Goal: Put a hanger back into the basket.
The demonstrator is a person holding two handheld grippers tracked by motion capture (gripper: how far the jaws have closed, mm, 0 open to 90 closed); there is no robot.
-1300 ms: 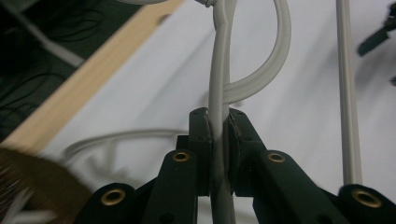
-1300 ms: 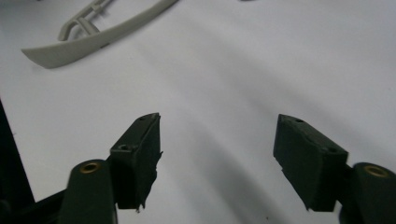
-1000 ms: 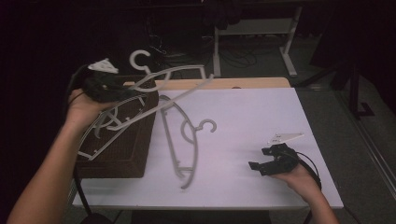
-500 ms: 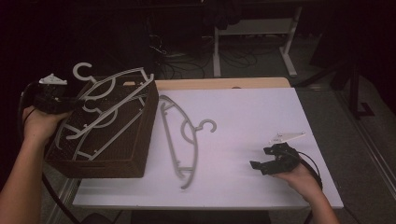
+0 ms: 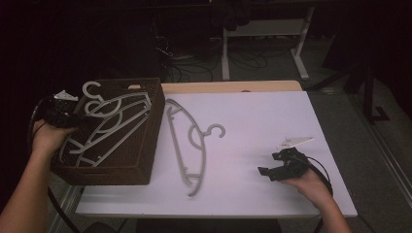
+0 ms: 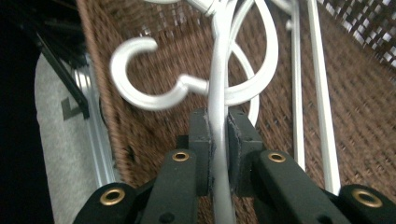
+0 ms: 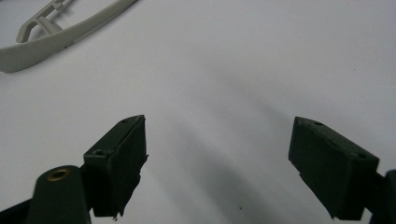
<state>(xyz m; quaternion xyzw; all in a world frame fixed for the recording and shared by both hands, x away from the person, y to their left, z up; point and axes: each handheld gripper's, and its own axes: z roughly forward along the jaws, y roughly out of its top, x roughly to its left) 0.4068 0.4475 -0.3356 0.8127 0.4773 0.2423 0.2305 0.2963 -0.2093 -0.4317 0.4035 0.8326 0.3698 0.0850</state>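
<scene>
My left gripper (image 5: pixel 72 118) is at the left rim of a brown woven basket (image 5: pixel 145 145), shut on a pale grey plastic hanger (image 5: pixel 114 121) that lies across the basket's open top with others. In the left gripper view the pads pinch the hanger's thin bar (image 6: pixel 218 88) at my left gripper (image 6: pixel 218 123), and a hook (image 6: pixel 135 77) curls to the left over the basket's weave (image 6: pixel 364 121). Another grey hanger (image 5: pixel 187 141) lies flat on the white table (image 5: pixel 262 116). My right gripper (image 5: pixel 270 168) rests near the table's front right, open and empty.
In the right gripper view one end of the lying hanger (image 7: pixel 60 28) shows at top left, with my right gripper (image 7: pixel 217 149) over bare white tabletop (image 7: pixel 243 60). The basket stands at the table's left edge. Dark floor, cables and a desk frame (image 5: pixel 301 53) lie beyond the table.
My left hand has carried the hangers leftward and down, from above the table's left part onto the basket. The right hand and the hanger on the table have stayed put.
</scene>
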